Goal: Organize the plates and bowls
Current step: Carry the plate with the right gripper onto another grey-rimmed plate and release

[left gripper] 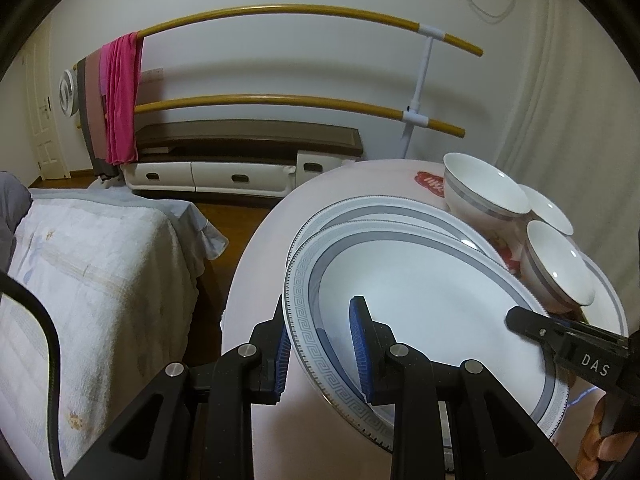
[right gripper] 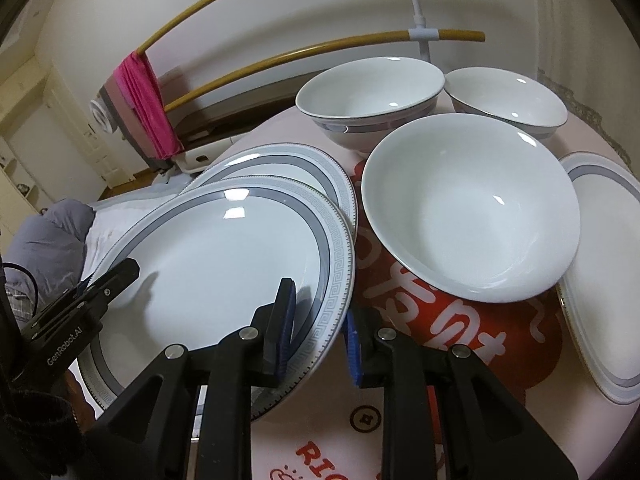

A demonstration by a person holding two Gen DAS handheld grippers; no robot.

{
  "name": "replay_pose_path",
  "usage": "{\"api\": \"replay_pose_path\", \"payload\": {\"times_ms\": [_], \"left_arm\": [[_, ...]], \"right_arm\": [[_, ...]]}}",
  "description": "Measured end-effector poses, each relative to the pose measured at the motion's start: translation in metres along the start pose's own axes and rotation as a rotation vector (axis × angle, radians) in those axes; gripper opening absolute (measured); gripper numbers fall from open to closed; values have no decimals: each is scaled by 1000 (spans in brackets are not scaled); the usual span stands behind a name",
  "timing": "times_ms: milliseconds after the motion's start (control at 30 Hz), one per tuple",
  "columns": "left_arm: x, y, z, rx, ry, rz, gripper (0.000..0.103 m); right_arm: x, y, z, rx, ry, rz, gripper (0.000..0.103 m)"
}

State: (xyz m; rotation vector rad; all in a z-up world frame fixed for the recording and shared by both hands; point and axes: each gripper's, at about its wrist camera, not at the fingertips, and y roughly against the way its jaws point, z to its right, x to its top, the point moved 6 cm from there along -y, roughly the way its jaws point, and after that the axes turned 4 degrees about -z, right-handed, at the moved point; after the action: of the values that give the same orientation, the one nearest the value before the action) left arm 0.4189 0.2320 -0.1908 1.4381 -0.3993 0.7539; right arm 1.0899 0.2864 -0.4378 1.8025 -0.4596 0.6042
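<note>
Left gripper's [left gripper: 320, 344] fingers are straddling the top plate's [left gripper: 420, 312] near rim, one pad each side; whether they're pinching, cannot tell. Right gripper [right gripper: 318, 334] is straddling its opposite rim likewise. Top plate is overlapping a second plate [right gripper: 280, 164] on the table [left gripper: 260, 264]; three bowls [right gripper: 472, 208] are sitting beyond.

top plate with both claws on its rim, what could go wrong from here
1. Both claws, left and right, straddle only the rim of the top plate; the glossy edge could slip if lifted unevenly.
2. It overlaps the plate below; dragging may scrape or shift it.
3. The near bowl sits close to the right claw; a swing could knock it.
</note>
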Motion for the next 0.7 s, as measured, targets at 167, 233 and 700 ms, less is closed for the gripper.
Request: {"api": "replay_pose_path", "payload": {"times_ms": [167, 233, 700], "left_arm": [[5, -8, 2, 7, -3, -4, 24], [6, -11, 2, 11, -6, -7, 24], [12, -29, 8, 39, -36, -13, 24]], "right_arm": [[2, -3, 0, -14, -9, 7, 24], [2, -4, -1, -21, -10, 11, 24], [2, -11, -2, -21, -29, 59, 27]]}}
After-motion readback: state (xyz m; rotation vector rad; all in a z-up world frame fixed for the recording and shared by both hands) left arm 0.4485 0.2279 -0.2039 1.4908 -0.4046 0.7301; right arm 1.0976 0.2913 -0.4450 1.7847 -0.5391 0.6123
